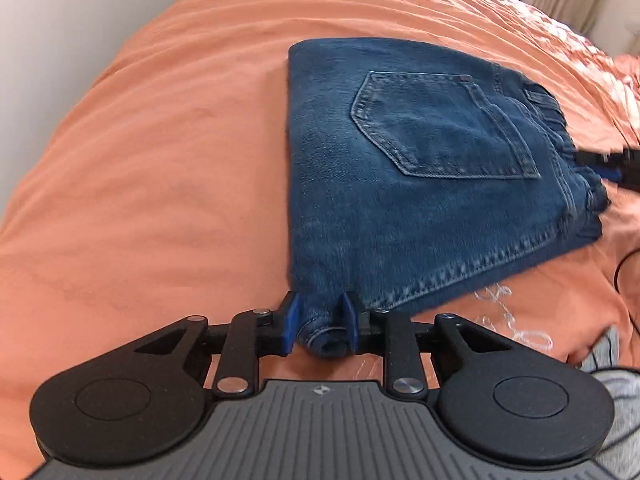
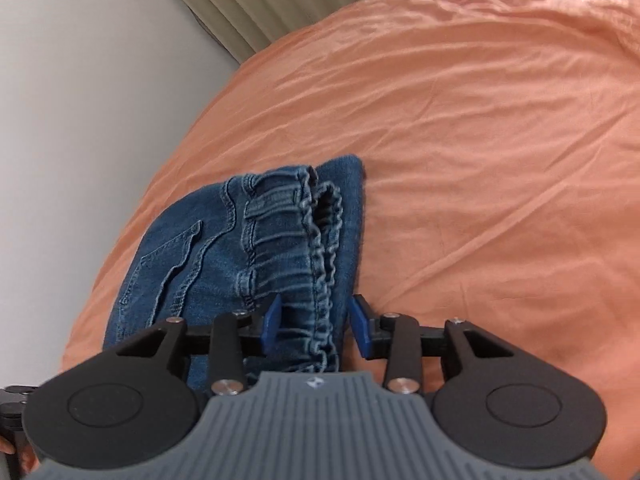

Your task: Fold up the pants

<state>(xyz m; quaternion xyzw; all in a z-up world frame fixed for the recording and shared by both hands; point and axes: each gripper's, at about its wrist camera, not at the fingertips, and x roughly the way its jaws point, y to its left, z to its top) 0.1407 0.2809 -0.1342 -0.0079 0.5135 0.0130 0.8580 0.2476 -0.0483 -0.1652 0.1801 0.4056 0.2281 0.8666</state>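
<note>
Blue denim pants (image 1: pixel 420 184) lie folded into a compact stack on the orange bedsheet (image 1: pixel 160 160), back pocket facing up. My left gripper (image 1: pixel 320 320) has its blue pads on either side of the near folded corner of the denim, pressing it. My right gripper (image 2: pixel 316 326) is at the elastic waistband (image 2: pixel 320 240) end of the pants (image 2: pixel 224 248); its jaws stand apart around the gathered waistband without squeezing it. The right gripper's tip also shows at the right edge of the left wrist view (image 1: pixel 612 162).
The orange sheet (image 2: pixel 480 160) covers the bed all round. A white wall (image 2: pixel 80 120) and beige curtain (image 2: pixel 260 0) lie beyond the bed's edge. A grey and white printed cloth (image 1: pixel 612 360) and a thin black cable (image 1: pixel 622 268) lie at the right.
</note>
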